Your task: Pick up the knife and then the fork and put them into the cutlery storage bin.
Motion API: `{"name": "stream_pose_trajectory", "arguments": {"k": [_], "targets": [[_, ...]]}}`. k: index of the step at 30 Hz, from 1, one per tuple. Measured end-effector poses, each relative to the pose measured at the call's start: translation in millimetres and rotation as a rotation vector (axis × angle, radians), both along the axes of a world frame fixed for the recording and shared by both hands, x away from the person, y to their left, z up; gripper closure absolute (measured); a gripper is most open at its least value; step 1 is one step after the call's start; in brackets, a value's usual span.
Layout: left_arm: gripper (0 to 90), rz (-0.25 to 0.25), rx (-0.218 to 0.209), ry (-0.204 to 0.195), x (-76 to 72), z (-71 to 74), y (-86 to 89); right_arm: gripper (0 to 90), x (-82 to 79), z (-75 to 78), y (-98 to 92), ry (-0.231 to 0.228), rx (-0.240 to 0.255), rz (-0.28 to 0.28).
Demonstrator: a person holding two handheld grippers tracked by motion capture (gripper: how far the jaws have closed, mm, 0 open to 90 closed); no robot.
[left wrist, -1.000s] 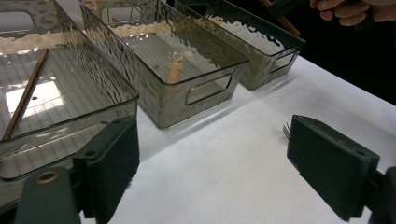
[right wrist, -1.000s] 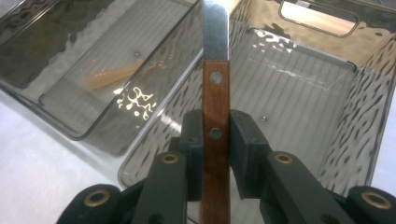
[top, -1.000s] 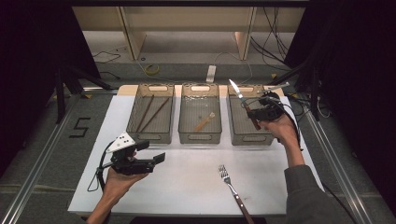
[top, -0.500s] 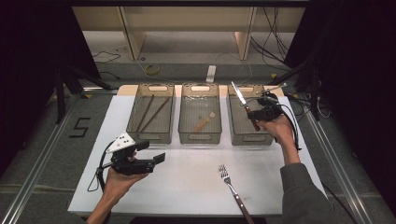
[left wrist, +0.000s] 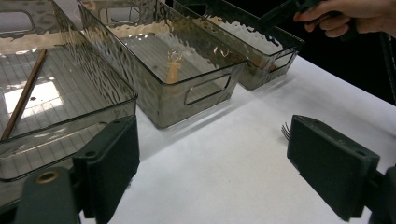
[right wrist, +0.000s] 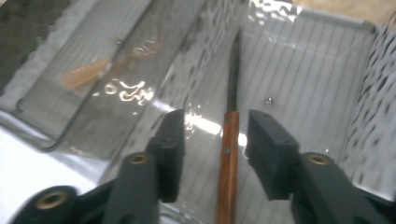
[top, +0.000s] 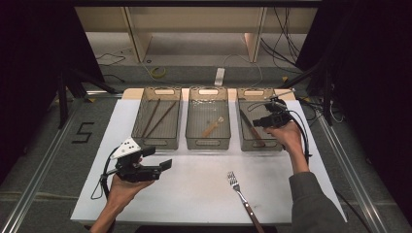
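A knife (top: 251,127) with a wooden handle (right wrist: 229,149) lies on the floor of the right-hand clear bin (top: 260,145). My right gripper (right wrist: 215,121) hovers just above it. Its jaws have just been opening and stand apart on either side of the handle without pressing on it. In the high view this right gripper (top: 257,121) sits over the bin's right half. My left gripper (top: 158,158) rests near the table's front left, open wide with nothing between its jaws (left wrist: 210,135). A fork (top: 240,191) lies on the white table at front centre.
The middle bin (top: 208,143) holds a small wooden spoon (left wrist: 173,70). The left bin (top: 155,143) holds two chopsticks (left wrist: 23,98). All three bins stand in a row at the back of the white tabletop (top: 194,194).
The knife, held raised over the right bin before, now lies inside it. The right gripper's jaws have parted from the handle. The left gripper has stayed put.
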State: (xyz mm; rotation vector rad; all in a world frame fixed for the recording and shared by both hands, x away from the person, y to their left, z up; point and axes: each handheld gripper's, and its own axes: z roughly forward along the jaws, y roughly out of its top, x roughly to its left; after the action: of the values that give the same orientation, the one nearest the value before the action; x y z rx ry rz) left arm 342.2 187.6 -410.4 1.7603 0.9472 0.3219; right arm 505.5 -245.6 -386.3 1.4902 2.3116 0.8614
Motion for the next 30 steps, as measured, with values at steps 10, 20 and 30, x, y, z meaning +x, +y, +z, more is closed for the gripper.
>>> {"name": "stream_pose_trajectory", "arguments": {"k": [10, 20, 30], "targets": [[16.4, 0.002, 0.005, -0.004, 0.1, -0.7, -0.9, 40.9, -70.5, 12.8, 14.0, -0.066, -0.039, 0.176], [16.4, 0.003, 0.009, -0.007, 0.0, -0.5, -1.4, 34.6, -111.4, 2.2, 20.6, -0.047, -0.048, 0.250], [16.4, 0.005, 0.008, -0.008, -0.8, -0.5, -0.7, 31.9, -141.6, -14.5, 28.2, 0.027, -0.064, 0.331]]}}
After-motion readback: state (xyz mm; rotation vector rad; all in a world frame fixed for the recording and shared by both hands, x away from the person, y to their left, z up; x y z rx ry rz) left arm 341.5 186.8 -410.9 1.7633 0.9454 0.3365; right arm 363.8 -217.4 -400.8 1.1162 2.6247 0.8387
